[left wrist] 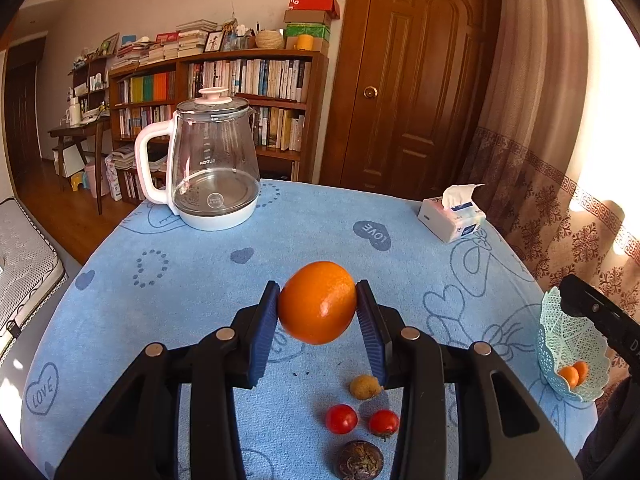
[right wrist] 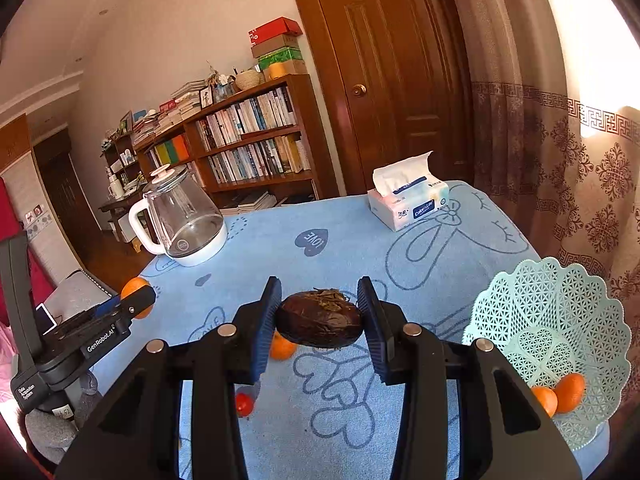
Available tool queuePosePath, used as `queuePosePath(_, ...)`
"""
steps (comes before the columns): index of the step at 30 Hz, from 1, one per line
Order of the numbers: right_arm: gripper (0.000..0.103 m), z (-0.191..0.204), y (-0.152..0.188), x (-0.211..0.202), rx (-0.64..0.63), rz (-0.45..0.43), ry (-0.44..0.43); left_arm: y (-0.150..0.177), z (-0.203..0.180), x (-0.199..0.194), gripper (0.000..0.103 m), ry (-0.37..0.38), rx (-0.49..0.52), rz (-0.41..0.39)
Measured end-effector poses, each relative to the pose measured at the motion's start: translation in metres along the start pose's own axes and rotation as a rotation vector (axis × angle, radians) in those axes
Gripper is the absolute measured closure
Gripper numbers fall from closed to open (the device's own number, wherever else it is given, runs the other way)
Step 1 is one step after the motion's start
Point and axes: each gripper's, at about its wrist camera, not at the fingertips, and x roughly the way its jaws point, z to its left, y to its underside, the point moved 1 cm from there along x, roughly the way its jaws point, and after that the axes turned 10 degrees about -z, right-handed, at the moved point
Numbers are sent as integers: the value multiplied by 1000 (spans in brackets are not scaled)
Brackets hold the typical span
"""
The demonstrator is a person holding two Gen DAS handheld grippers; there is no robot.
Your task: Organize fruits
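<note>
My left gripper (left wrist: 317, 304) is shut on an orange (left wrist: 317, 302) and holds it above the blue tablecloth (left wrist: 200, 280). Below it on the cloth lie a small yellow-brown fruit (left wrist: 365, 387), two red cherry tomatoes (left wrist: 341, 419) and a dark brown water chestnut (left wrist: 360, 460). My right gripper (right wrist: 319, 312) is shut on another dark brown water chestnut (right wrist: 320, 319), held above the cloth. A small orange fruit (right wrist: 282, 347) and a cherry tomato (right wrist: 244, 404) lie under it. A mint lattice basket (right wrist: 552, 332) at the right holds two small oranges (right wrist: 560, 394).
A glass kettle (left wrist: 212, 164) stands at the table's far left and a tissue pack (left wrist: 452, 216) at the far right. Curtains hang right of the table. A bookshelf and a wooden door stand behind. The left gripper shows in the right wrist view (right wrist: 132, 300).
</note>
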Motion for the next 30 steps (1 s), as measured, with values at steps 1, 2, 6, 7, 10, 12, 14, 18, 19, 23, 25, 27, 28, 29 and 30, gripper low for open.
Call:
queuePosePath(1,62,-5,-1,-2,4,-4,11,1,-3,-1,63,6,8,0)
queuePosePath(2,62,-10,-1,-3,10,-7,22,2,-6,-1,63,13,16,-1)
queuePosePath(6,62,-31,-3,-12,39,-23,65,5,-17,-3,63,34,42,-3)
queuePosePath(7,62,-37,-4,-13,47,-26,77,6,-20,-3,63,38,48,-2)
queuePosePath(10,62,-54,-5,-18,72,-36,111,9,-26,-5,63,50,65,-1)
queuePosePath(12,62,-64,-6,-22,84,-42,134,11,-29,-5,63,57,73,1)
queuePosePath(14,62,-74,-5,-27,97,-47,154,13,-33,-5,63,64,82,4)
queuePosePath(18,62,-91,-3,-34,115,-56,188,18,-41,-6,63,78,102,9)
queuePosePath(19,62,-94,-3,-36,120,-59,195,19,-43,-6,63,82,107,10)
queuePosePath(23,62,-109,-2,-47,141,-78,227,22,-50,-8,63,95,123,13)
queuePosePath(25,62,-117,-1,-51,155,-84,243,24,-52,-8,63,101,130,16)
queuePosePath(27,62,-126,1,-53,166,-84,260,26,-55,-8,63,107,137,19)
queuePosePath(28,62,-130,2,-54,172,-79,267,27,-56,-8,63,109,140,22)
queuePosePath(29,62,-134,5,-53,177,-72,275,28,-58,-7,63,112,145,24)
queuePosePath(30,62,-138,7,-52,183,-63,283,30,-60,-7,63,115,149,27)
